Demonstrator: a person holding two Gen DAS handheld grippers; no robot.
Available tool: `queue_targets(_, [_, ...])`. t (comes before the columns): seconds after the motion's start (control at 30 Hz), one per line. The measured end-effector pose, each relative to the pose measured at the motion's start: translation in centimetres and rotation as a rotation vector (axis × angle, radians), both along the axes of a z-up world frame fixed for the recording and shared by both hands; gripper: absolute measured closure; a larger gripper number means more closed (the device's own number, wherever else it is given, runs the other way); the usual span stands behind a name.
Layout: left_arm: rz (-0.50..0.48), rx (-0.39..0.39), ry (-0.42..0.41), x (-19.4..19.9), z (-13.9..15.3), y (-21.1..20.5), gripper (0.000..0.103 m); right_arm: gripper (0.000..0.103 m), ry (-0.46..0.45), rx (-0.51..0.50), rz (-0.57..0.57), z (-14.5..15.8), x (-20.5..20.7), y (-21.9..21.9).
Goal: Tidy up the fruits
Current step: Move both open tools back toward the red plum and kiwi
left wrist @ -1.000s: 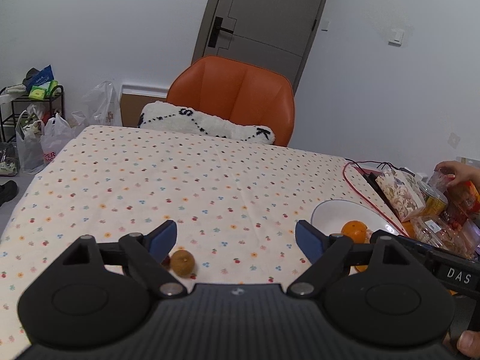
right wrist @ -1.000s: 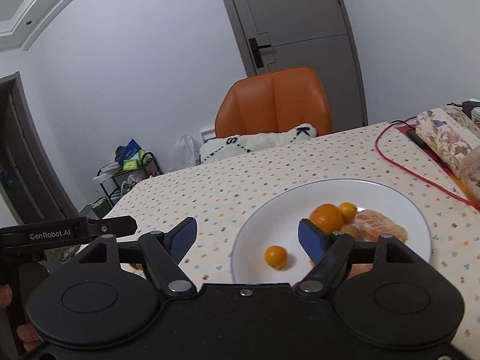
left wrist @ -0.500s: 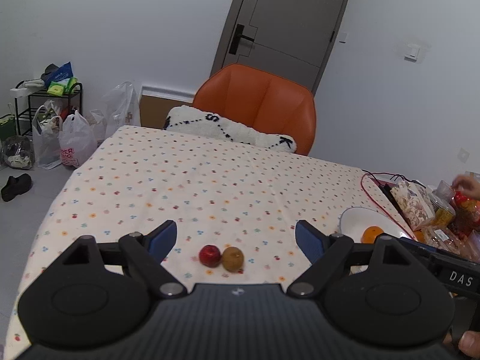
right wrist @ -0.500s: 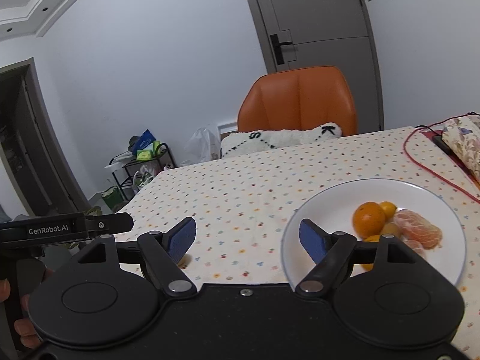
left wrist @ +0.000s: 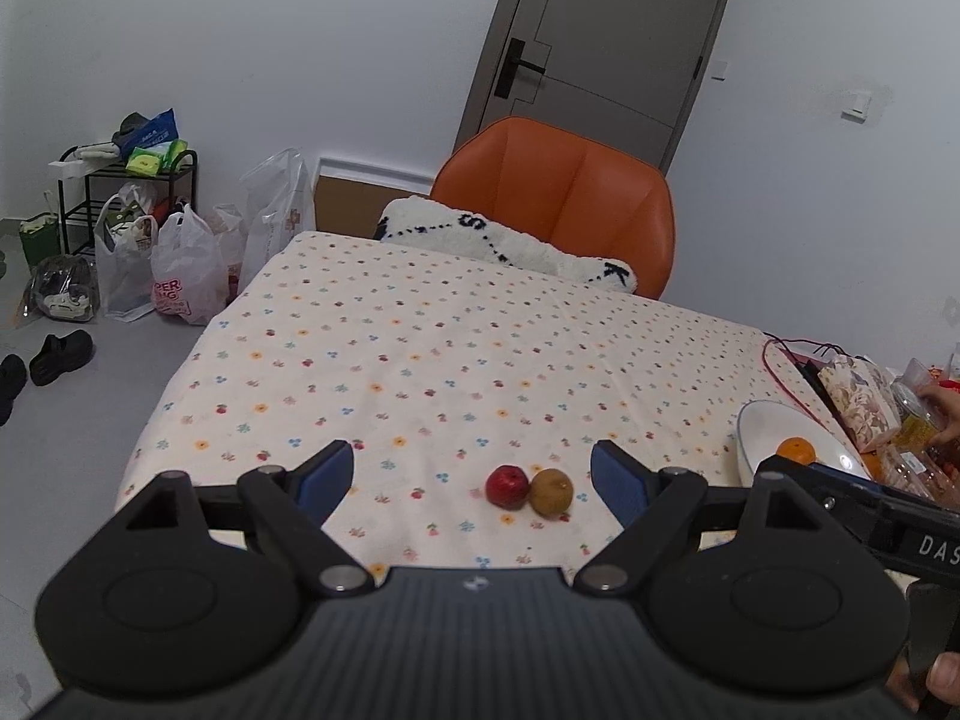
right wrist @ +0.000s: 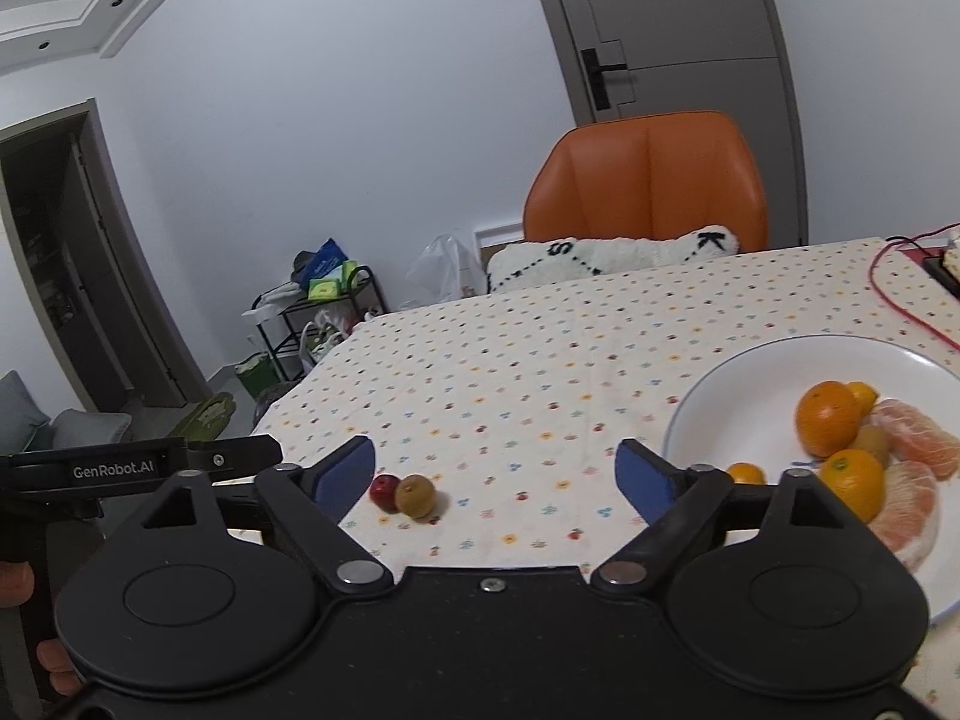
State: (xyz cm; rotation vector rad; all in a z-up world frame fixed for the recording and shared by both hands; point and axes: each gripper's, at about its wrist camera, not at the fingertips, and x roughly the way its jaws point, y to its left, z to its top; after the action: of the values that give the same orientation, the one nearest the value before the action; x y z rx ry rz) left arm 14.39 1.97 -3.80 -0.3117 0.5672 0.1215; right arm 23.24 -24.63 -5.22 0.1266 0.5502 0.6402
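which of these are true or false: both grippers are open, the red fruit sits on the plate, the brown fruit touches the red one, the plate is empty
1. Both the left gripper and right gripper are open. True.
2. The red fruit sits on the plate. False: it lies on the tablecloth.
3. The brown fruit touches the red one. True.
4. The plate is empty. False: it holds oranges and peeled segments.

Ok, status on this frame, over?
Left gripper, right gripper open, empty. Red fruit, brown fruit touching, off plate. Path clear.
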Motion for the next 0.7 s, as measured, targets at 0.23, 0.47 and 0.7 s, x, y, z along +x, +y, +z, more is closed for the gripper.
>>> queue_targets(0.23, [0.021,0.007,0.023,-0.2,-0.6,1.3,0.018,0.002,0.016,0.008,0.043,-0.7,0.0,1.7])
queue_targets(0.47, [0.044,0.008,0.036,-0.4,-1.3,2.7,0.013,0.002,0.038,0.000,0.073,-1.6,0.5,3.4])
queue_targets(0.7, [0.046,0.007,0.055,-0.1,-2.0,3.6,0.013,0.010,0.067,-0.015,0.119,-2.5,1.2,5.2])
